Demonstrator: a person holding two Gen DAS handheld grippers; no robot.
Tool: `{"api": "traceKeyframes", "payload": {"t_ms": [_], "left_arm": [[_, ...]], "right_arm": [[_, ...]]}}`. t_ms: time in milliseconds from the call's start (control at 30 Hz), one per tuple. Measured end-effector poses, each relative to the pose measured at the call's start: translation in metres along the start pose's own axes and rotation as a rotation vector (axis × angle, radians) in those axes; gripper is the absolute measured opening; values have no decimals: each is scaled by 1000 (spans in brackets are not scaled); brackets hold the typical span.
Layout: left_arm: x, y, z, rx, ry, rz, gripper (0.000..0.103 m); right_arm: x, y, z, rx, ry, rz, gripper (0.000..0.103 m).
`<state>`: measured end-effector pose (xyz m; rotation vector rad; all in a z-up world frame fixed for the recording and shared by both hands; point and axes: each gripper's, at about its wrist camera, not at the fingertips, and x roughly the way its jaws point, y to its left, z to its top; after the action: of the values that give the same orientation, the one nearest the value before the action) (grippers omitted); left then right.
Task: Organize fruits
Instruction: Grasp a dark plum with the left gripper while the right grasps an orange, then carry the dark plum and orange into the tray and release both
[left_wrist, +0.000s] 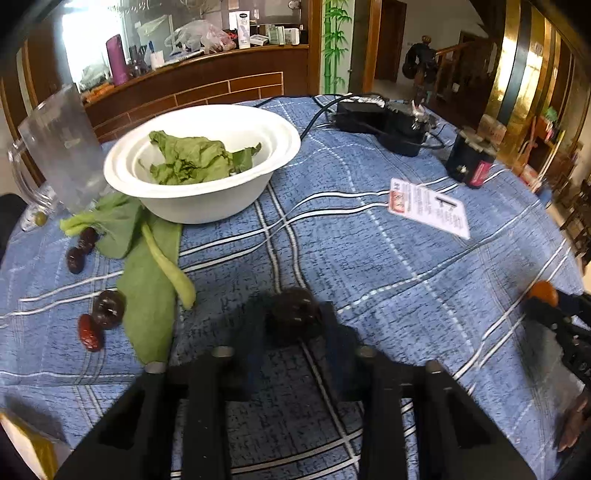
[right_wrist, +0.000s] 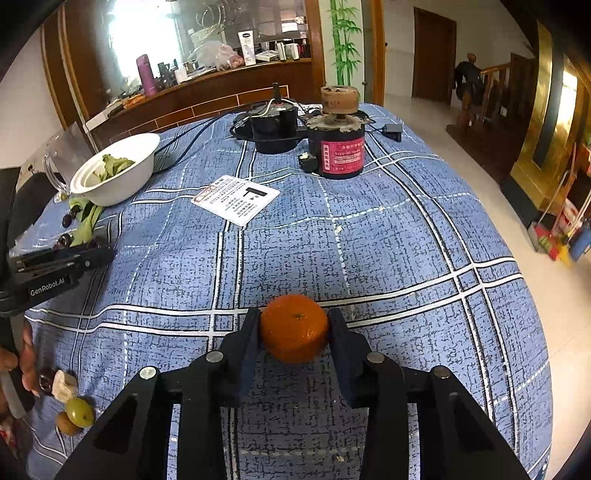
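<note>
Left gripper (left_wrist: 293, 321) is clamped on a dark fruit (left_wrist: 293, 314); right gripper (right_wrist: 294, 328) is closed on the mandarin (right_wrist: 294, 328), both apparently gripped for sorting.

A lived-in home's dining area is showing here: a counter (right_wrist: 369, 240) is wearing a blue plaid cloth, and a white bowl (left_wrist: 207, 199) of leafy greens (left_wrist: 192, 158) is sitting on it near a clear glass mug (left_wrist: 59, 147). Behind it, a wooden serving ledge (left_wrist: 207, 62) is carrying a purple flask (left_wrist: 117, 59), a plastic bag (left_wrist: 199, 35) and small boxes under a bright window. To the right, a bamboo wall painting (right_wrist: 343, 40), brown wooden doors (right_wrist: 434, 55), a stair railing (right_wrist: 495, 74) and a tiled floor (right_wrist: 424, 114) are pointing to household rooms.
</note>
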<state>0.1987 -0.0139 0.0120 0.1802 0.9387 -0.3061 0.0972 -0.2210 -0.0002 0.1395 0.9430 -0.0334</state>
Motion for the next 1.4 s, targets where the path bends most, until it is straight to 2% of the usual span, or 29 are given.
{"api": "traceKeyframes", "payload": {"t_ms": [267, 433, 633, 767, 933, 1067, 1200, 1400], "left_arm": [[-33, 1, -4, -16, -43, -37, 23], [-87, 6, -20, -32, -103, -49, 23], [-162, 36, -58, -129, -182, -69, 23], [-207, 71, -99, -219, -223, -36, 23], [-240, 130, -162, -381, -227, 61, 23], [-241, 172, -210, -519, -196, 123, 23], [-231, 209, -245, -633, -149, 131, 23], [-226, 224, -261, -653, -144, 148, 23]], "right_arm": [[-12, -4, 1, 42, -1, 58, 38], [-38, 5, 0, 43, -24, 106, 38], [-74, 41, -6, -7, -47, 176, 38], [-98, 80, -10, -74, -62, 232, 38], [-123, 151, -21, -183, -72, 330, 38], [-126, 211, -32, -263, -45, 406, 39], [-125, 282, -49, -367, -9, 469, 39], [-105, 368, -69, -501, 54, 511, 39]]}}
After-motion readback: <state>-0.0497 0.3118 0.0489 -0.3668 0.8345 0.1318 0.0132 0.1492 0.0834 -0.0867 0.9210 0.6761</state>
